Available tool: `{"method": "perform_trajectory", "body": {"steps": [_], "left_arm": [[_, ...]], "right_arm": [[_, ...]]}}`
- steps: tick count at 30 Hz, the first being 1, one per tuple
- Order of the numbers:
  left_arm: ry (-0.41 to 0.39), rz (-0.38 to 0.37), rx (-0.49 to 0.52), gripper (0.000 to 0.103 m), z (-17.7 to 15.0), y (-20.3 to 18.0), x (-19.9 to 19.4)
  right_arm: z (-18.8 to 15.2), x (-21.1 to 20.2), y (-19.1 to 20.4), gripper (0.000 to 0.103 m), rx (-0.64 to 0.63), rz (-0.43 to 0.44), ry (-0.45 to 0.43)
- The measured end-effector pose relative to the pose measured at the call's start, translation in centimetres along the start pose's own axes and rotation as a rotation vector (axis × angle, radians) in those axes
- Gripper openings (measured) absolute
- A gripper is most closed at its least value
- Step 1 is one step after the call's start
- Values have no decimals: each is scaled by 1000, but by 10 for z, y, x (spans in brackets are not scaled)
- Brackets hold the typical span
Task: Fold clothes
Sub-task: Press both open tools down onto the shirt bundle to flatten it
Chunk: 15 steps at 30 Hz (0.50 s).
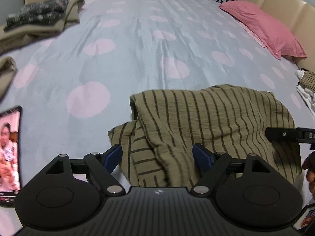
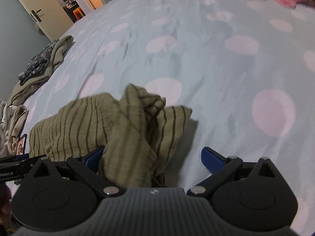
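Olive striped garment lies crumpled on the spotted bed cover, at its near edge. Left claw stands spread wide, cloth between its blue pads, not pinched. Right claw likewise spread, a fold of cloth against its left pad.

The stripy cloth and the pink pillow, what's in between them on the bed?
Nothing but bare spotted bedcover lies between the striped garment and the pink pillow, seen in the left wrist view.
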State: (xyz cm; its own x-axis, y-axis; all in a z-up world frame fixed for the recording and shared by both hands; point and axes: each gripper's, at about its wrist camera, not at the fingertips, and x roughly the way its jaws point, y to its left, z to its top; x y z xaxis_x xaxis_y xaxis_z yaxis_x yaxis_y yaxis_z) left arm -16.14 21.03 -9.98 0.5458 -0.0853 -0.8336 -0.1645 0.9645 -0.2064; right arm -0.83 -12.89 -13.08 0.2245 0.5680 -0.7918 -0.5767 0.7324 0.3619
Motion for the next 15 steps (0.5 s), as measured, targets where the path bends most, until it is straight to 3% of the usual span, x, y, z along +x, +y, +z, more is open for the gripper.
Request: {"method": "perform_trajectory", "body": {"steps": [2, 5, 8, 11, 13, 14, 15], "left_arm": [[13, -40, -54, 93, -1, 14, 8], [3, -105, -101, 93, -2, 30, 13], [-19, -122, -96, 93, 0, 29, 13], [-15, -145, -108, 93, 2, 28, 15], [-5, -178, -126, 93, 3, 26, 17], [5, -207, -131, 93, 4, 25, 18], [19, -239, -128, 81, 4, 21, 19]], "right_arm": [[-1, 9, -8, 103, 10, 29, 10], [0, 13, -12, 103, -34, 70, -17], [4, 12, -8, 103, -66, 112, -25], [4, 18, -1, 103, -64, 200, 12], [2, 22, 8, 103, -107, 170, 22], [1, 24, 11, 103, -121, 158, 21], [1, 25, 12, 103, -118, 158, 19]]}}
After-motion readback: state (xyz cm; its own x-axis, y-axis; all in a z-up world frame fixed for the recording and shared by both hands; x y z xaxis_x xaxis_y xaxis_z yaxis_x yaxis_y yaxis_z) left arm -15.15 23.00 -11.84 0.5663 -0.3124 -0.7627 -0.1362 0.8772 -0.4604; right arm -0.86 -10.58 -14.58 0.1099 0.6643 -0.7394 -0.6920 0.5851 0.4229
